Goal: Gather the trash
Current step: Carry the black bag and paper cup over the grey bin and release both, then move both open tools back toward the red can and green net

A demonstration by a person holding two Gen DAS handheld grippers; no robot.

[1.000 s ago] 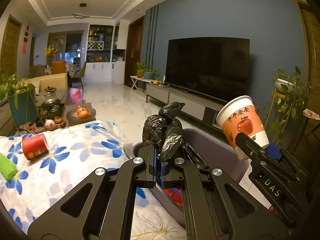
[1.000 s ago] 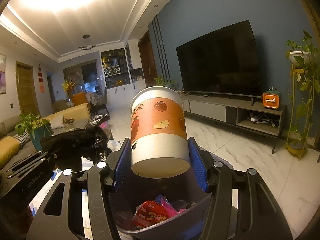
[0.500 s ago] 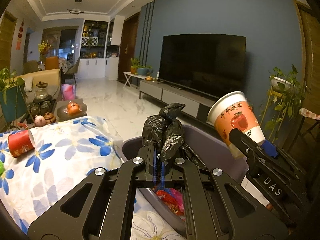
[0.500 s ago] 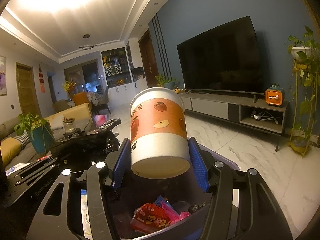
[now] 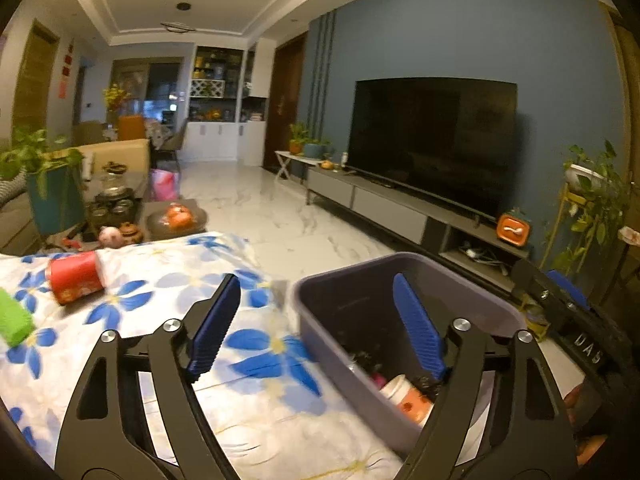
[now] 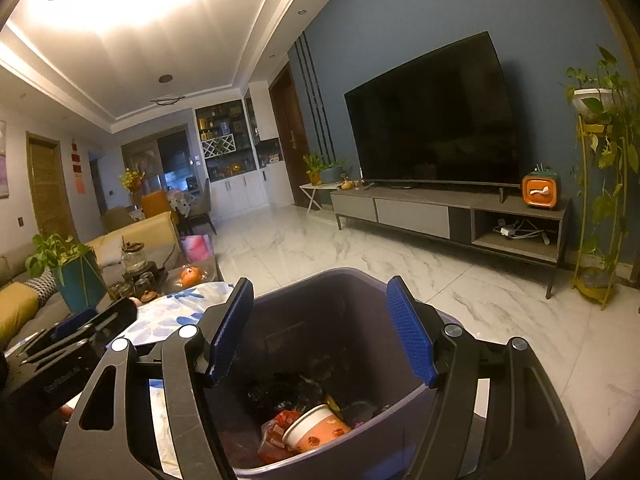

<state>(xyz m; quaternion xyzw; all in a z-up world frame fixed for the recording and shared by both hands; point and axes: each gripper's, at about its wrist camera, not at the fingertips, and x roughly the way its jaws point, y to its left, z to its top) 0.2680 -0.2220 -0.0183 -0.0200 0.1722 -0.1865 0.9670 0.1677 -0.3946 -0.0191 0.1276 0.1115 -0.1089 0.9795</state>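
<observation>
grey plastic forms the bin (image 6: 360,300), which is set at the edge of a table covered by a flowered cloth (image 5: 132,344). the right gripper (image 6: 320,328) is held over the bin with its blue pads spread wide; its jaws have just been opening and nothing is caught between them. the cup (image 6: 316,428), white with an orange band, is seen lying tilted on the bin floor, touching a red wrapper (image 6: 276,428) and dark crumpled plastic (image 6: 288,392). the left gripper (image 5: 316,324) is likewise spread wide, its jaws having just been opening, with nothing between them; one pad is placed over the cloth, the other over the bin's interior. in the left view the cup (image 5: 404,396) is seen low in the bin (image 5: 400,264), by the near wall. a red cup (image 5: 76,276) is left on its side on the cloth towards the far left edge, and a green thing (image 5: 14,320) is cut off at the frame's left edge.
</observation>
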